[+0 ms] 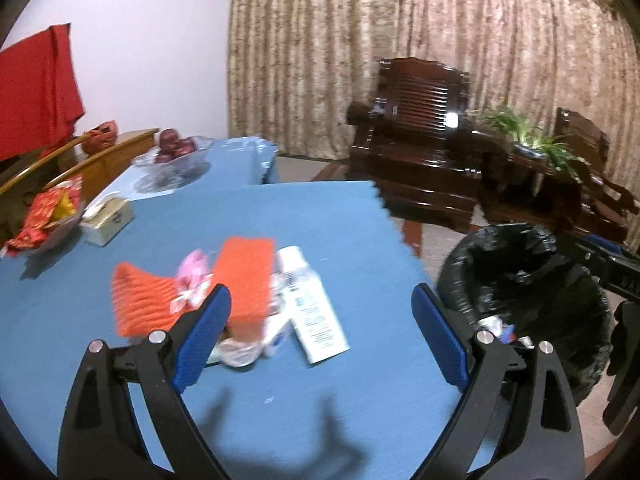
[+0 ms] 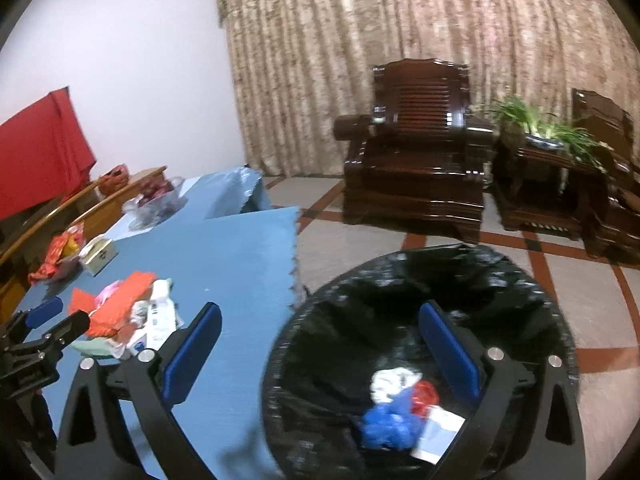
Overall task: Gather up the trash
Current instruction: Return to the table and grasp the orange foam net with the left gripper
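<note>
A pile of trash lies on the blue table: orange corrugated wrappers, a pink wrapper, a white tube-like package and crumpled white bits. My left gripper is open and empty just above the table, its left finger beside the pile. A bin lined with a black bag stands off the table's right edge, with white, blue and red scraps inside. My right gripper is open and empty above the bin's near rim. The pile also shows in the right wrist view.
A small tissue box, a bowl of red snack packets and a glass bowl of red fruit sit at the table's far left. Dark wooden armchairs and a plant stand beyond on the tiled floor.
</note>
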Available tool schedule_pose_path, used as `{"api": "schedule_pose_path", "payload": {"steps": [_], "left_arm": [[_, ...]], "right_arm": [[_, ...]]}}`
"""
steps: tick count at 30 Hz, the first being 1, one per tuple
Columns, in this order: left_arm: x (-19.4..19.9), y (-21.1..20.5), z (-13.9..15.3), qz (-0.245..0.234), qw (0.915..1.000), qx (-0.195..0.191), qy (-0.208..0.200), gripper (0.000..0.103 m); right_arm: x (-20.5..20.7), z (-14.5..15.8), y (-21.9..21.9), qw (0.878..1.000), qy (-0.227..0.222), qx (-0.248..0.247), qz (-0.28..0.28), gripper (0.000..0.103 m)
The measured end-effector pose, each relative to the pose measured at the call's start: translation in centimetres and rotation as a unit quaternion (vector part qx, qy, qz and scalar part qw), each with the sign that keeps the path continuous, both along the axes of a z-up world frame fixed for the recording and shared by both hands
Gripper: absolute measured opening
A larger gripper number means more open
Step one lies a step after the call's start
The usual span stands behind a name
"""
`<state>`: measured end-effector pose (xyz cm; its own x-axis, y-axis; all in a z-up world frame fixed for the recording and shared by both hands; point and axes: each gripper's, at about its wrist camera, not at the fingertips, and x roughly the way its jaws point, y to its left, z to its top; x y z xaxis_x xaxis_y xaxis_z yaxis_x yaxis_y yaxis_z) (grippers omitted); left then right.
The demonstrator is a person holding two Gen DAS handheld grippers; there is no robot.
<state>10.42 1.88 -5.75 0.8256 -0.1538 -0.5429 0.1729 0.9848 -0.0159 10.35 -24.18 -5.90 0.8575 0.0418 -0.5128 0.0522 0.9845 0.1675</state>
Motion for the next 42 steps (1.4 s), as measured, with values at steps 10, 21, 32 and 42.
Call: {"api": "schedule_pose_path", "payload": {"steps": [10,21,32,42], "left_arm": [[0.4,5.0,-1.3,0.056,0.9984,0.003,0.009,0.084],[3.2,5.5,-2.8,0.061,0.9979,0.003,0.021,0.071],[7.4,3.3,-6.4,0.056,0.9966,0.04,0.046,0.06],[7.9,2.9,-7.0,0.04,0.9975,0.03,0.051,0.011]], "right_arm": [[3.1,-1.2,5.3,0.999,0.01,-0.005,0.051,0.097],[6.5,-2.8,9.7,0.996,0.024,-0.019,0.08,0.094],[7.5,-3.8,10.0,0.996,0.041,-0.031,0.075,0.09],[7.8,-3.9,10.6,0.994,0.046,-0.037,0.088,0.09]]}}
